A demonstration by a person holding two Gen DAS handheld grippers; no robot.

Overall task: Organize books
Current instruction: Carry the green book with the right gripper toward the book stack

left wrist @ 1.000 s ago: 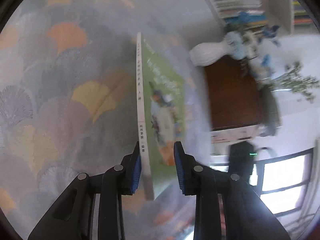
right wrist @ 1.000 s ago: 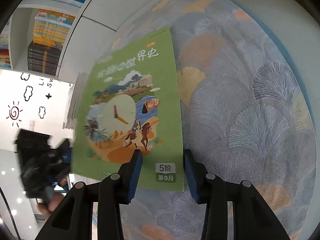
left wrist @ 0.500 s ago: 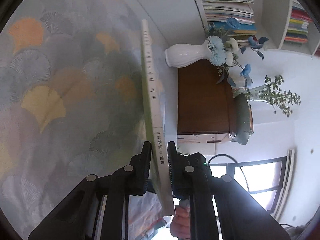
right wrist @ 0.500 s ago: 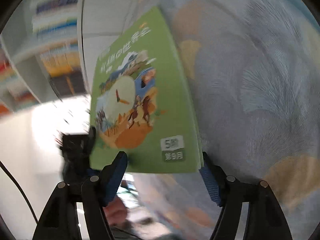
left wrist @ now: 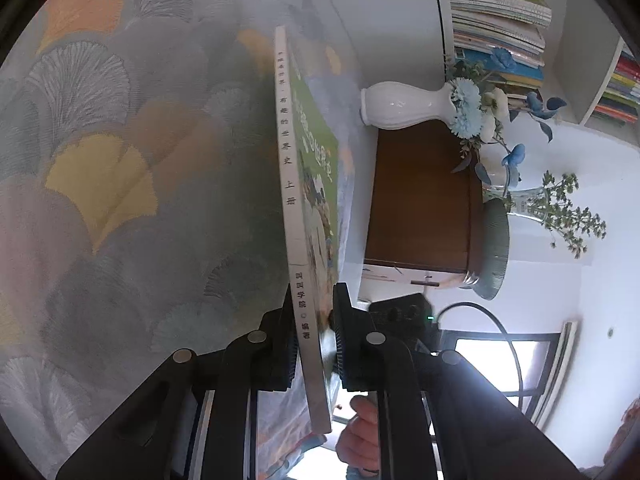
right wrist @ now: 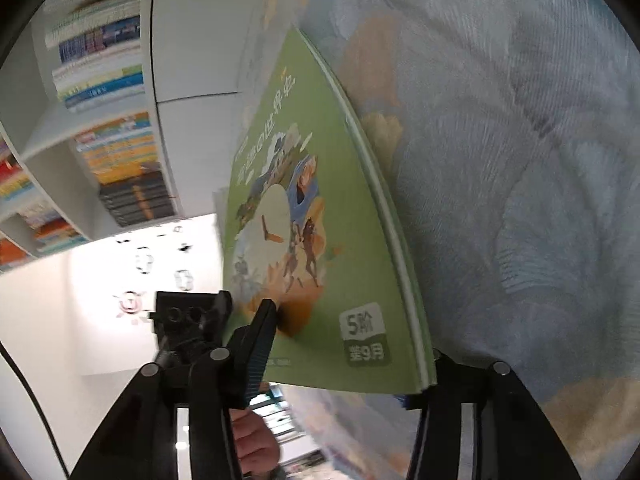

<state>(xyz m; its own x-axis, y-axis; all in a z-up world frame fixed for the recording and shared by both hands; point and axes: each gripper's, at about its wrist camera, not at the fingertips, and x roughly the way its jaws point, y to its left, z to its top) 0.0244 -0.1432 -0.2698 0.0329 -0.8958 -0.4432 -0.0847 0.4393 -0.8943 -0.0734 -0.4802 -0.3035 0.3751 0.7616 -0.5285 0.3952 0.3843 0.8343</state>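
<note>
A thin green picture book (left wrist: 316,184) stands on edge above the fan-patterned cloth (left wrist: 120,200). Its white spine faces the left wrist camera. My left gripper (left wrist: 314,300) is shut on the book's near end, one pad on each cover. From the right wrist, the book's green cover (right wrist: 320,240) slants across the gap of my right gripper (right wrist: 352,332). Those jaws are closing with the book's lower edge between them. The left finger (right wrist: 260,340) is at the cover, while the right finger is mostly hidden behind the book's edge. The left gripper's body (right wrist: 192,320) shows beyond the book.
White bookshelves (left wrist: 500,12) full of books line the wall. A white vase with blue flowers (left wrist: 404,106) and a green vase (left wrist: 494,248) stand on a brown wooden cabinet (left wrist: 420,200). A person's hand (right wrist: 252,444) holds the gripper below.
My left gripper closed onto the book's spine end, and the book turned edge-on to it. Both views rolled. The right jaws spread wider, then narrowed around the book's lower edge.
</note>
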